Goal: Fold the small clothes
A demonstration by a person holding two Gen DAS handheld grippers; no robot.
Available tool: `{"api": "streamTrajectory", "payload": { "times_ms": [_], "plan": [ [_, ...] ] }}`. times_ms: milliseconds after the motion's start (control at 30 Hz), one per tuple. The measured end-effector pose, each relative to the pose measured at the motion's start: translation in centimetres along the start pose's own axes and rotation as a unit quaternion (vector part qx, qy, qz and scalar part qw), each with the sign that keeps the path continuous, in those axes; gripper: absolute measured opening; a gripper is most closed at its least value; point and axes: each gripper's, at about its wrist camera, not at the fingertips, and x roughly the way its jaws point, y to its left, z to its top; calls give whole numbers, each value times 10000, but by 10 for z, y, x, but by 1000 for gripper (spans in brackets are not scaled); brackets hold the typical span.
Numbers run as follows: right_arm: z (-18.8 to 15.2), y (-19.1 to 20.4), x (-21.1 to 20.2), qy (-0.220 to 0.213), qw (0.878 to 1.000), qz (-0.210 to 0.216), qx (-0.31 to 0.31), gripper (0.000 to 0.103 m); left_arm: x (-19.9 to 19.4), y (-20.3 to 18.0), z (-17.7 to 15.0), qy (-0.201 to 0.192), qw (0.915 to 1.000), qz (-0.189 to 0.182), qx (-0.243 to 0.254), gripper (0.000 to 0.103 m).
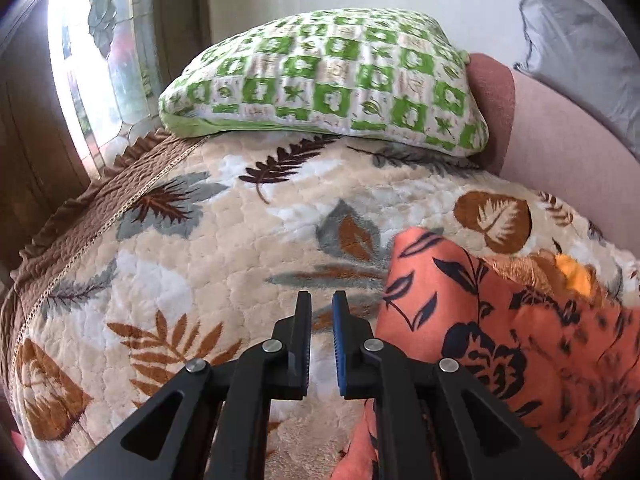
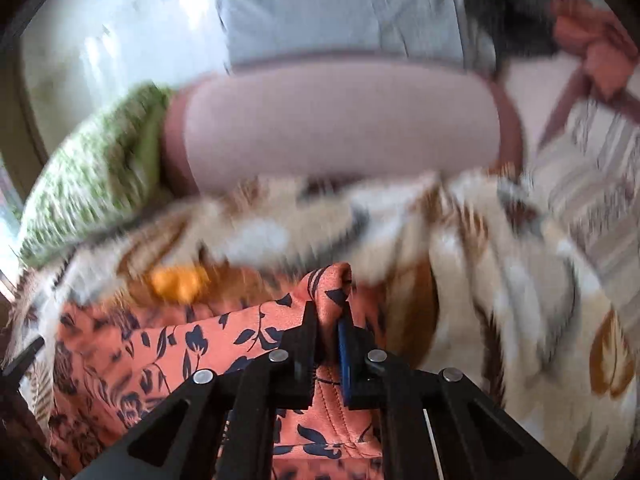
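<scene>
A: On the leaf-print quilted bedspread (image 1: 208, 216), what lies where?

B: An orange garment with a dark navy floral print (image 1: 500, 340) lies bunched at the right of the left wrist view, its near edge just beside the left gripper (image 1: 322, 304). Behind it sits an orange-yellow patch of fabric (image 1: 576, 276) — too small to name further.

A: And that gripper's fingers?

B: Parted by a narrow gap with nothing between them; the bedspread shows through the gap. They hover beside the garment, not gripping it.

A: The right one?

B: The right gripper (image 2: 330, 316) is clamped on a raised fold of the same orange garment (image 2: 160, 352); cloth bulges up above the fingertips and a stitched seam runs below them. That view is blurred, so finer detail is lost.

A: What stands at the back?

B: A green-and-white checked pillow (image 1: 328, 76) rests on the far end of the bedspread, touching a pink bolster cushion (image 1: 560, 140) to its right. A grey cloth (image 1: 580, 40) lies beyond the bolster — and a window (image 1: 100, 52) is at the left.
</scene>
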Motion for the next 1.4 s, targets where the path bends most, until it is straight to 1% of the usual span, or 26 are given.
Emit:
{"api": "streamTrajectory", "payload": {
  "times_ms": [33, 67, 100, 133, 167, 200, 233, 267, 300, 367, 433, 500, 533, 567, 600, 633, 667, 733, 767, 800, 833, 900, 967, 1100, 1233, 1400],
  "plan": [
    [3, -3, 16, 103, 9999, 117, 65, 10, 3, -4, -2, 34, 10000, 20, 58, 11],
    [1, -8, 42, 407, 9989, 199, 138, 13, 6, -7, -3, 77, 9999, 43, 119, 12],
    [-7, -16, 63, 756, 9969, 91, 196, 13, 9, -10, -5, 124, 9997, 76, 182, 14],
    [-17, -24, 92, 1303, 9909, -44, 324, 14, 12, -13, -7, 172, 9995, 126, 242, 14],
    [-26, -31, 111, 1678, 9846, -10, 480, 17, 13, -14, -7, 194, 9993, 156, 267, 14],
    [-30, -39, 115, 1631, 9841, 130, 686, 18, 15, -13, -8, 224, 9992, 181, 275, 17],
    [-29, -44, 105, 1431, 9860, 258, 821, 19, 15, -11, -8, 241, 9992, 194, 252, 21],
    [-27, -47, 98, 1399, 9852, 328, 939, 19, 15, -8, -7, 242, 9993, 211, 190, 23],
    [-25, -52, 91, 1370, 9839, 364, 1091, 19, 14, -5, -6, 215, 9995, 225, 100, 24],
    [-22, -58, 67, 1051, 9860, 326, 1256, 20, 6, 0, -3, 62, 9999, 141, -76, 24],
    [-21, -57, 49, 808, 9890, 258, 1211, 20, -3, -3, -1, -94, 9999, 0, -56, 24],
    [-19, -41, 34, 764, 9905, 593, 977, 21, -13, -12, 0, -284, 9994, -187, 70, 25],
    [-20, -26, 28, 781, 9910, 731, 809, 21, -18, -16, 0, -383, 9988, -288, 138, 28],
    [-22, -10, 25, 798, 9912, 861, 619, 21, -22, -21, -1, -461, 9980, -383, 214, 32],
    [-25, 6, 24, 840, 9903, 1018, 425, 21, -26, -28, -2, -503, 9970, -494, 328, 44],
    [-28, 23, 27, 935, 9879, 1208, 256, 21, -26, -34, -3, -479, 9961, -600, 428, 59],
    [-32, 34, 28, 1019, 9857, 1337, 146, 21, -24, -40, -6, -392, 9953, -689, 550, 64],
    [-46, 59, 32, 1198, 9821, 1450, -70, 21, -13, -51, -11, -111, 9952, -494, 839, 64],
    [-55, 71, 41, 1380, 9796, 1445, -207, 21, -5, -54, -14, 44, 9947, -345, 968, 65],
    [-65, 77, 50, 1598, 9763, 1423, -321, 21, 6, -55, -17, 256, 9937, -220, 1065, 69],
    [-79, 85, 65, 1988, 9699, 1321, -492, 21, 14, -53, -18, 439, 9933, -174, 1052, 75],
    [-92, 86, 58, 1630, 9758, 1310, -633, 21, 21, -43, -16, 594, 9949, -219, 781, 83],
    [-97, 84, 50, 1686, 9744, 1279, -755, 21, 20, -41, -13, 654, 9946, -203, 785, 84],
    [-100, 68, 31, 1986, 9701, 1280, -556, 21, 15, -41, -18, 617, 9938, -119, 923, 84],
    [-106, 42, 8, 2360, 9631, 1266, -248, 21, 3, -23, -20, 686, 9951, -296, 652, 84],
    [-128, -9, -63, 2167, 9666, 1367, -108, 21, -43, 14, -42, 452, 9961, -274, 706, 84]
  ]
}}
